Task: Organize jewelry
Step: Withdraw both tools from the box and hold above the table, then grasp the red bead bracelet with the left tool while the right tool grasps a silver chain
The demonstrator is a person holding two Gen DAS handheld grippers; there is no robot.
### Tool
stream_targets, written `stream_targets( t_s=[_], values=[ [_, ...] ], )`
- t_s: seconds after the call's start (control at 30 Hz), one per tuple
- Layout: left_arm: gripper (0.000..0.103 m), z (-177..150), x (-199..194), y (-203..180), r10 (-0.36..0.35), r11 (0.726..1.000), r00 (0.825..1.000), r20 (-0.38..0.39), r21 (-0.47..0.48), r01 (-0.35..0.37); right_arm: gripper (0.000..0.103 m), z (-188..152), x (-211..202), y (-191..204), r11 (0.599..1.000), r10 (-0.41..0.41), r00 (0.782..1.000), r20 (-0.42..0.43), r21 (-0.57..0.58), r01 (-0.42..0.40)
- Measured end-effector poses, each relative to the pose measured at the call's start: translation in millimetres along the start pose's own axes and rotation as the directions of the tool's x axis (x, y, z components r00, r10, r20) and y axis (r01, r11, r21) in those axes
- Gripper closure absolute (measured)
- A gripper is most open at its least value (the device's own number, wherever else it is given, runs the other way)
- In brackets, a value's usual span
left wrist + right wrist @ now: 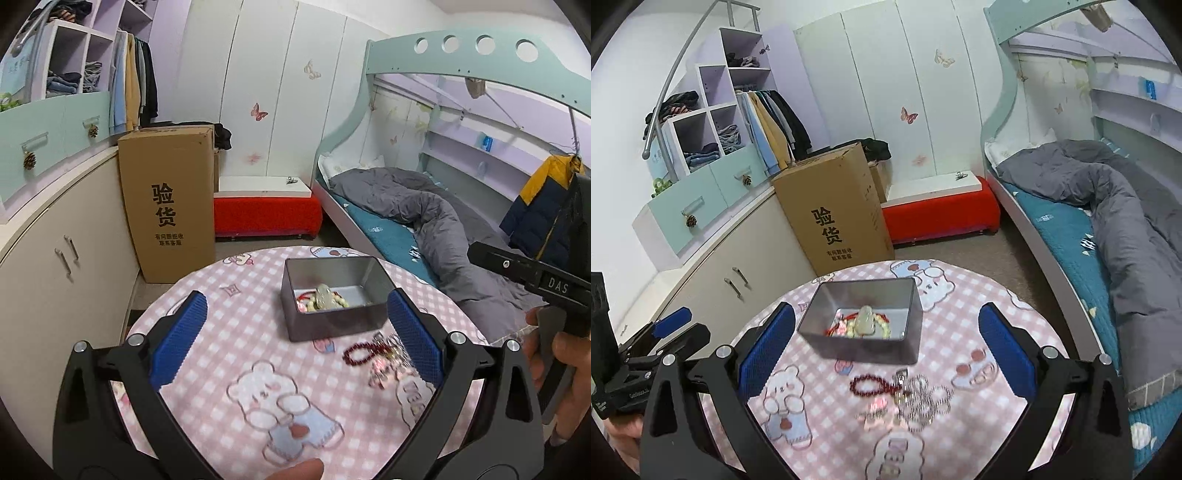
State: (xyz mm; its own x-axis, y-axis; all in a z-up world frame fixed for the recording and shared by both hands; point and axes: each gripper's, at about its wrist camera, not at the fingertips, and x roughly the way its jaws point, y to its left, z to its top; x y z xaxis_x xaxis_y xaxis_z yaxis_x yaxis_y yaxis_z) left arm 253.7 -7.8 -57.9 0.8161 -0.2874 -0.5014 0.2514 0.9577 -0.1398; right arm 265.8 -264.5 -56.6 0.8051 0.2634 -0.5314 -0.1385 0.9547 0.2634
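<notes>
A grey metal tin (334,321) (864,349) stands open on the round table with the pink checked bear cloth (236,354) (964,314). Inside it lie a pale jade pendant (323,295) (865,317) and beaded pieces. In front of the tin, on the cloth, lies a dark red bead bracelet (360,352) (868,384) beside a tangle of silver chains (923,400) and pink beads (380,369). My left gripper (295,328) is open above the cloth, nothing between its blue pads. My right gripper (886,339) is open too, with the tin and the loose jewelry seen between its fingers, untouched.
A tall cardboard box (171,203) (836,218) stands behind the table by the cream cabinet (55,258). A red bench (266,214) and a bunk bed with a grey duvet (424,206) lie beyond. The other gripper and a hand (554,332) are at the right edge.
</notes>
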Motion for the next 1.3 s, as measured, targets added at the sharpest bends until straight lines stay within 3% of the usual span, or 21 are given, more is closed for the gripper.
stream_targets(
  t_s=[0.3, 0.6, 1.07, 1.3],
  values=[
    [0.007, -35.2, -42.3, -10.5, 0.011, 1.0, 1.0, 0.01, 0.005, -0.011, 0.007, -31.6, -53.8, 9.7, 1.0, -0.012, 0.999, 0.037, -0.017, 0.013],
    [0.007, -61.3, -53.6, -11.8, 0.021, 1.0, 1.0, -0.01, 0.004, -0.021, 0.007, -61.6, -76.1, 16.4, 1.0, -0.017, 0.999, 0.048, -0.025, 0.018],
    [0.007, -84.4, -23.8, -15.1, 0.027, 1.0, 0.996, -0.082, 0.012, -0.026, 0.007, -108.0, -51.8, -7.9, 0.998, -0.06, 0.996, -0.063, -0.027, 0.059],
    [0.007, -70.8, 42.8, -32.5, -0.003, 0.999, 0.988, -0.155, 0.05, 0.011, 0.007, -119.5, -22.9, -18.6, 0.997, -0.071, 0.989, -0.132, -0.029, 0.068]
  ],
)
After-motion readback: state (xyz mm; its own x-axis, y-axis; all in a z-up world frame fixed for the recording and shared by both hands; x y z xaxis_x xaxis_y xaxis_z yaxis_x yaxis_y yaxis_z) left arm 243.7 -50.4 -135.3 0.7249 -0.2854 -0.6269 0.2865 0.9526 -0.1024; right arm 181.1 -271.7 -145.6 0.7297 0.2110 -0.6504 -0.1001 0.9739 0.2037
